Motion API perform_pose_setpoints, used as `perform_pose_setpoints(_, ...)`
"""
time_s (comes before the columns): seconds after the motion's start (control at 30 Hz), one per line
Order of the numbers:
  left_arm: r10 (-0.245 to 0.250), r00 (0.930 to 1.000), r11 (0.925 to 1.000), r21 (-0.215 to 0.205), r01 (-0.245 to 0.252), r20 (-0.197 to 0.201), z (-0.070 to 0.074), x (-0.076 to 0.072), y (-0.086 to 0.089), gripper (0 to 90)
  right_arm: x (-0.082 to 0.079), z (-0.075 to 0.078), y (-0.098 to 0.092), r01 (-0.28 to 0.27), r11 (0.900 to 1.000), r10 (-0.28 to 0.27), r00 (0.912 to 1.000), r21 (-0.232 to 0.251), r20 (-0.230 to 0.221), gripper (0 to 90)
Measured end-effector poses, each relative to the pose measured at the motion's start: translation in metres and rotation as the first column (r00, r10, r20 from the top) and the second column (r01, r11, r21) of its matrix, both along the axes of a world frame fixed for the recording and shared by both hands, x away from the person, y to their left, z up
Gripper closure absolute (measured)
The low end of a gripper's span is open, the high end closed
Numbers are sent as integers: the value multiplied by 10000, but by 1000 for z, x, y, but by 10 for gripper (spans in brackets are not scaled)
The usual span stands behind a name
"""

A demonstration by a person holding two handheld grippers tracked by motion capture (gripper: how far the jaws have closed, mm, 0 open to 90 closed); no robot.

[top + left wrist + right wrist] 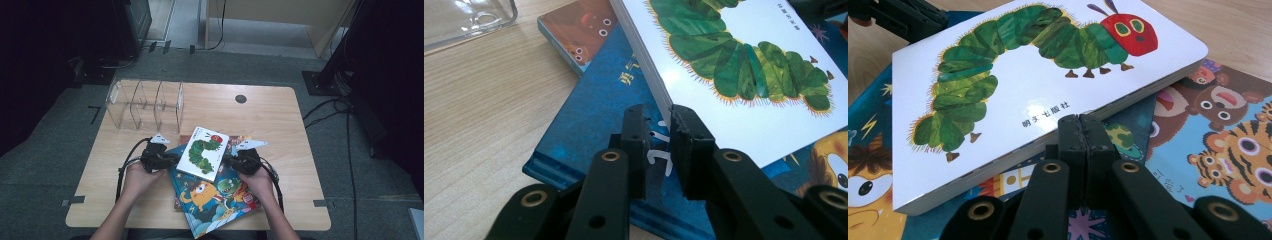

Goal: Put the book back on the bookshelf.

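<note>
Light wooden table, grey carpeted floor, dark surroundings, black cables, pale wooden furniture behind

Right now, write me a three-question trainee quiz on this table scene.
1. True or false: the white caterpillar book lies on top of the blue monster book.
2. Which gripper has its jaws fully together: left gripper or right gripper?
3. The clear divider rack stands: A) far left of the table, B) near right, C) on the books.

Key: 1 true; 2 right gripper; 3 A.
</note>
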State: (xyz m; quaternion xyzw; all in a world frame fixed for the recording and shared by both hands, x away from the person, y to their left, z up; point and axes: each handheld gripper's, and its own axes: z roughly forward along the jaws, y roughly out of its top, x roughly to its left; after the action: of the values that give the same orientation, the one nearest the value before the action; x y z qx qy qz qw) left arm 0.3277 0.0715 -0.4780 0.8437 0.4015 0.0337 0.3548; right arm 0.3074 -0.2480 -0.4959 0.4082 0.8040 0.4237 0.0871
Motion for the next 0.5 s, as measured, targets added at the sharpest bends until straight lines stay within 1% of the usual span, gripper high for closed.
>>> perform_pose_setpoints(0.03,0,10000,10000,0,0,0,0,0,0,779,-1,0,1,7,10000,-7,10000,-61,74,895)
perform_pose_setpoints(0.07,-57,9998,9999,-123,55,-164,0,0,2,779,-1,0,1,7,10000,-7,10000,-61,74,895)
perform_pose_setpoints(0.1,-48,9994,9997,-230,40,-343,0,0,2,794,-1,0,2,-41,10000,41,10000,2,-33,900)
perform_pose_setpoints(0.23,-28,9988,9997,-254,16,-482,0,-10,3,808,-5,0,4,-260,9996,261,9996,73,-90,900)
perform_pose_setpoints(0.3,6,9984,9996,-284,-22,-559,0,-15,5,800,-8,0,5,-420,9991,420,9991,-3,-107,900)
perform_pose_setpoints(0.37,50,9977,9994,-333,-73,-675,0,-20,8,785,-11,0,8,-589,9983,590,9982,25,-145,900)
perform_pose_setpoints(0.43,91,9975,9993,-342,-116,-703,1,-22,9,778,-12,0,9,-609,9981,609,9981,6,-131,900)
perform_pose_setpoints(0.47,108,9971,9996,-254,-127,-751,1,-26,11,772,-15,1,12,-748,9972,748,9971,-45,-162,900)
perform_pose_setpoints(0.5,108,9971,9996,-254,-127,-751,1,-26,11,770,-15,1,12,-748,9972,748,9971,-45,-162,900)
